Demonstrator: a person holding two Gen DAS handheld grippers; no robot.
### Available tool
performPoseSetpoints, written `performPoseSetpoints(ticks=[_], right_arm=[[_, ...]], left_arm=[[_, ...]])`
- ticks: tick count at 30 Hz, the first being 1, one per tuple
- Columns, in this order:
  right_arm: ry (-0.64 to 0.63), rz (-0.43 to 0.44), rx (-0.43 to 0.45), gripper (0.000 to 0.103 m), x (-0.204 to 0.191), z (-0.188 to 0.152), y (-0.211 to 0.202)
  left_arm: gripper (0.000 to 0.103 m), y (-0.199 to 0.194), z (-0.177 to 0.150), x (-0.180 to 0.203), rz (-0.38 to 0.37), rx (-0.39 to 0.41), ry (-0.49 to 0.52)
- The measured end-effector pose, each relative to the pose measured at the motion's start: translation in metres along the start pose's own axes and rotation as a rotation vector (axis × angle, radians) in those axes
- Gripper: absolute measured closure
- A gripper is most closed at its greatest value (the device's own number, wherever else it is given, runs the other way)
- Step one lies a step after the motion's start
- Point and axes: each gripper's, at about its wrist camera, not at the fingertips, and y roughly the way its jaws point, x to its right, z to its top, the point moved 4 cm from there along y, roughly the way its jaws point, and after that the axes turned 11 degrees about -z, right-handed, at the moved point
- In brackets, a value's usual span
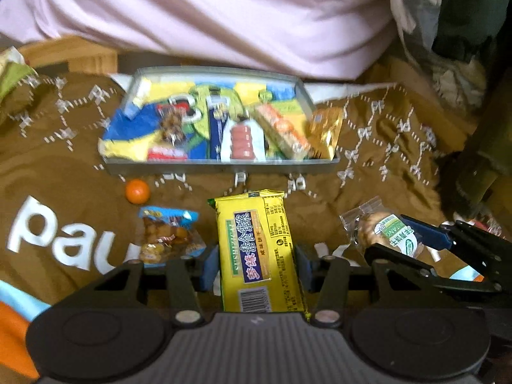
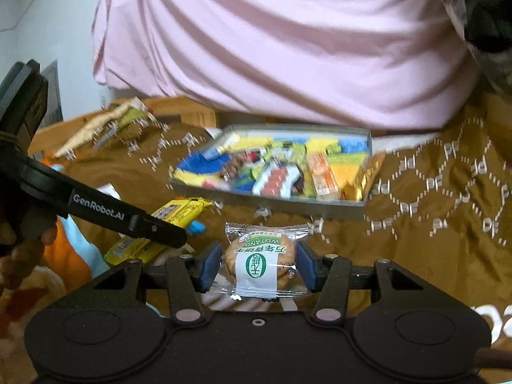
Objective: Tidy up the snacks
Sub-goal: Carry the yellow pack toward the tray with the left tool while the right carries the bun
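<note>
1. The left tool (image 1: 256, 268) is seen with its blue pads (image 1: 209, 267) on either side of a yellow pack (image 1: 259, 252). The pads sit at or just off the wrapper's long edges, so whether the pack is clamped cannot be told. The pack lies lengthwise between the pads, pointing toward the tray (image 1: 220, 164).

2. The right tool (image 2: 259, 267) brackets a biscuit (image 2: 259, 262) in a clear wrapper. Small gaps show between the pads (image 2: 211, 267) and the round biscuit, though the wrapper's loose film reaches them; a firm grip cannot be confirmed.

3. Both snacks rest on a brown cloth (image 1: 64, 147), near its front edge, with the tray toward the back edge and already filled with packets.

4. The yellow pack is judged light and fairly stiff, likely holding brittle crackers. Its glossy film looks slippery, so it is best held across the middle of its long sides with modest pressure.

5. The biscuit is judged light and fragile. Its film is slick and crinkly. The hold should be taken on the biscuit's widest part, not on the sealed ends, which would fold and slip.

6. An orange ball (image 1: 137, 191) and a blue bag (image 1: 168, 236) lie on the cloth left of the yellow pack.
</note>
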Motion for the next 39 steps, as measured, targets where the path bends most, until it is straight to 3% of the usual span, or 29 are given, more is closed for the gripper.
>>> performPoseSetpoints(ticks=[10,22,28,31,39], right_arm=[[-0.039,0.037,0.153,0.05,-0.022,0.064,-0.053],[-0.122,0.032,0.252,0.05,-0.043,0.132,-0.083],[-0.105,0.022,0.252,0.05,-0.038,0.156,-0.068],[-0.086,0.02,0.248,0.05,-0.032,0.161,-0.051],[-0.049,0.025,0.21,0.05,-0.016,0.162,0.022]], left_arm=[[0.049,-0.077,0.046,0.022,0.032,0.187,0.007],[0.049,-0.135,0.091,0.019,0.088,0.311,0.01],[0.049,-0.134,0.11,0.008,0.113,0.334,-0.011],[0.049,-0.126,0.118,0.001,0.09,0.334,-0.032],[0.049,-0.072,0.143,-0.03,0.114,0.313,-0.053]])
